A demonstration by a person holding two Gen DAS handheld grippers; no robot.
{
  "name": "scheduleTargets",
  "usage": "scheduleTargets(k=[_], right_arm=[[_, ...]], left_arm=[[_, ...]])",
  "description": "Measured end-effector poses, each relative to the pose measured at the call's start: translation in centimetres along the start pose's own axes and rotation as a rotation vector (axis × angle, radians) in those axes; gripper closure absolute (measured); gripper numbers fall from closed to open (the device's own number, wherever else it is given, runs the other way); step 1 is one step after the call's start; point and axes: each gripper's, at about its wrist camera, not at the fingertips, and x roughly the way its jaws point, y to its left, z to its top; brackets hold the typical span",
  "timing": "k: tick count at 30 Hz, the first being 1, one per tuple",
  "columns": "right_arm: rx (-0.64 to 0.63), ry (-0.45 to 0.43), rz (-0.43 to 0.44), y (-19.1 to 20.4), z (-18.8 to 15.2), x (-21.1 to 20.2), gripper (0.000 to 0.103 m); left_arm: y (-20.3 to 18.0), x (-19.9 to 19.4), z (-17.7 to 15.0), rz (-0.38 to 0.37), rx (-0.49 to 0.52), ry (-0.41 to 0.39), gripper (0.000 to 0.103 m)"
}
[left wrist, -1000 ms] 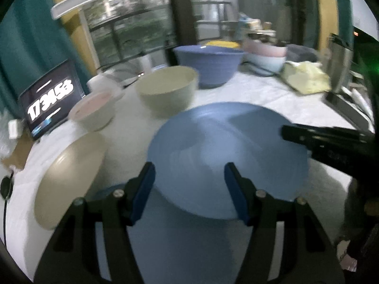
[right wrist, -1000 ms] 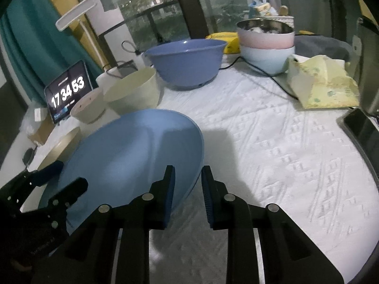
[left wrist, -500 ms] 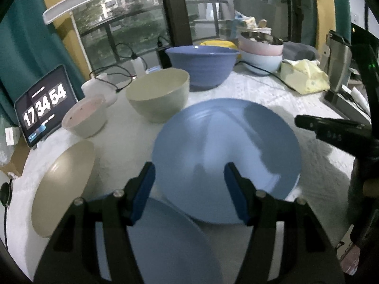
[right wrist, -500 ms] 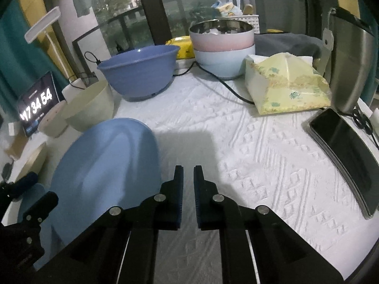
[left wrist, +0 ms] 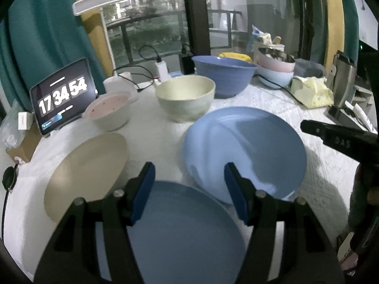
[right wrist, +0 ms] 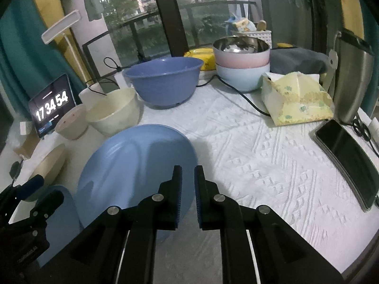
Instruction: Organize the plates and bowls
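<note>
A light blue plate [left wrist: 244, 151] [right wrist: 137, 172] lies mid-table, its near edge seemingly over the rim of a darker blue plate [left wrist: 180, 232] [right wrist: 59, 213]. A beige plate [left wrist: 87, 172] lies to the left. Behind them stand a pink bowl [left wrist: 109, 111], a cream bowl [left wrist: 187, 97] and a big blue bowl [left wrist: 222, 75] [right wrist: 163, 82]. My left gripper [left wrist: 189, 184] [right wrist: 45, 189] hovers open over the darker plate, holding nothing. My right gripper [right wrist: 188, 172] [left wrist: 305, 125] is shut on nothing, just above the light blue plate's right edge.
Stacked pink and pale blue bowls [right wrist: 241, 64] stand at the back with a tissue pack [right wrist: 298, 101], a steel jug [right wrist: 350, 78] and a phone [right wrist: 345, 161] to the right. A tablet clock [left wrist: 61, 94] and cables sit at the back left. White cloth [right wrist: 260, 177] lies bare right of the plates.
The right gripper closed and drew back from the light blue plate, which settled on the table. The left gripper pulled back, so more of the darker blue plate shows beneath it.
</note>
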Motion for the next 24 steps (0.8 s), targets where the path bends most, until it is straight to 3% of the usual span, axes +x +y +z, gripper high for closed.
scheduleTargets(k=[8,24], right_arm=[[-0.041,-0.008,0.002,2.9,-0.4,-1.4,0.082],[-0.140,-0.003,0.017,9.8,-0.9,-1.9,0.081]], left_arm=[[3.1,-2.1,-1.0,0.005,-0.062,-0.041,0.041],[9.4,-3.8,-3.2,0.029,-0.164,-0.078,0.041]])
